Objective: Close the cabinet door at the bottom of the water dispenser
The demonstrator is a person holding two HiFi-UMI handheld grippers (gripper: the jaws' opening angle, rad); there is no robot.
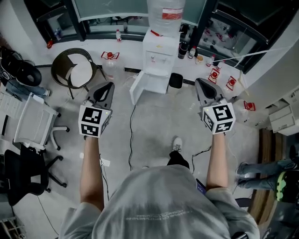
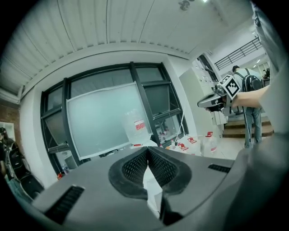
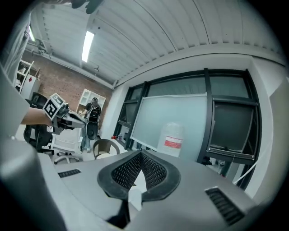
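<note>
The white water dispenser [image 1: 156, 53] stands by the window wall with a large bottle [image 1: 165, 14] on top. Its bottom cabinet door [image 1: 138, 88] hangs open, swung out to the left. Both grippers are held level above the floor, well short of it. My left gripper [image 1: 106, 87] is to the left of the door, and my right gripper [image 1: 201, 83] is to the right of the dispenser. In the left gripper view my left gripper [image 2: 147, 150] has its pads meeting, with nothing held. My right gripper [image 3: 141, 154] looks the same in its own view, shut and empty.
A brown round chair [image 1: 74, 70] stands left of the dispenser. A white office chair [image 1: 32, 123] and a black one [image 1: 23, 175] are nearer on the left. A black bin [image 1: 176, 80] sits right of the dispenser. A cable [image 1: 131, 135] runs across the floor. Someone's legs [image 1: 261, 175] show at right.
</note>
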